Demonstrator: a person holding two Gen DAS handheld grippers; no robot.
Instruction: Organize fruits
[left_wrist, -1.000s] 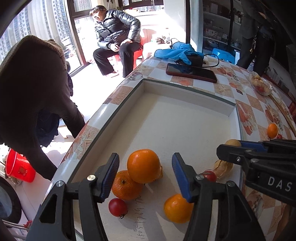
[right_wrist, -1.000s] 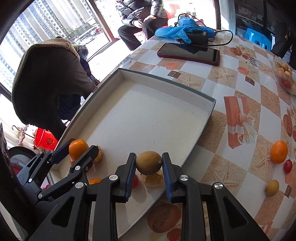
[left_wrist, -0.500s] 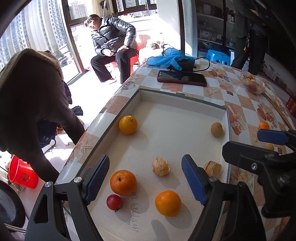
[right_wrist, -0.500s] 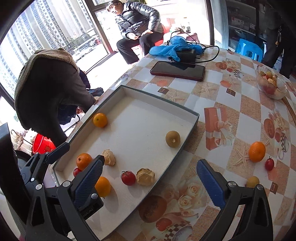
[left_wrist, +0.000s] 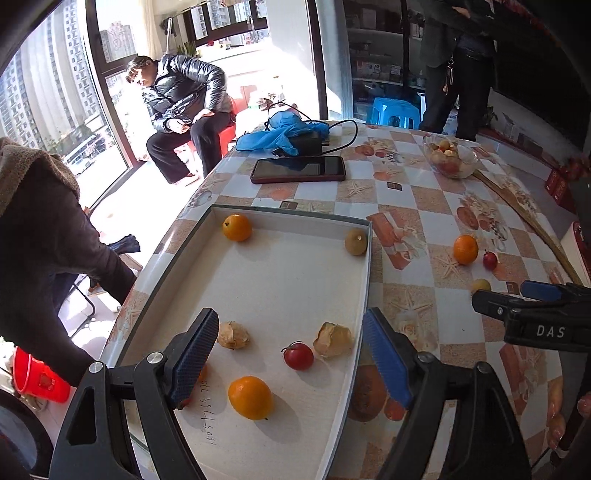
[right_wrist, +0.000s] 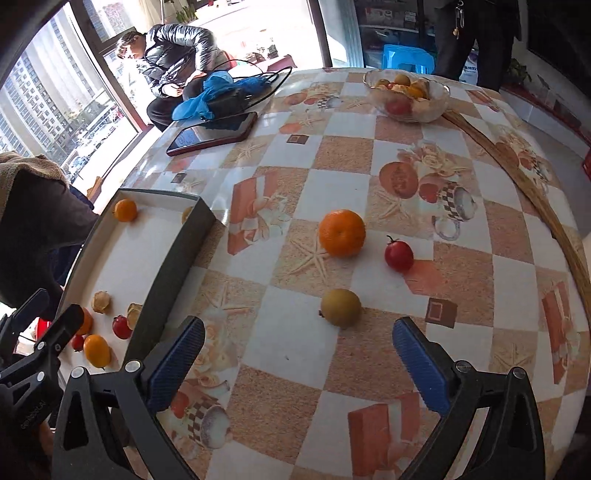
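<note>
In the left wrist view, the left gripper (left_wrist: 288, 354) is held spread and empty above the tray (left_wrist: 365, 295), well apart from the loose fruit. In the right wrist view, the right gripper (right_wrist: 297, 363) is spread, and the yellow-brown fruit (right_wrist: 340, 307) lies just ahead, centred between its fingers; the right is judged nearer.

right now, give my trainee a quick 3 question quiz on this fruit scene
1. True or false: the right gripper holds a fruit.
2. How many loose fruits lie on the tablecloth outside the tray? A) one B) three C) five
3. Which fruit lies nearest the right gripper?

Key:
1. False; both it and the left gripper are open.
2. B: orange, cherry tomato, yellow-brown fruit.
3. The yellow-brown fruit.
</note>
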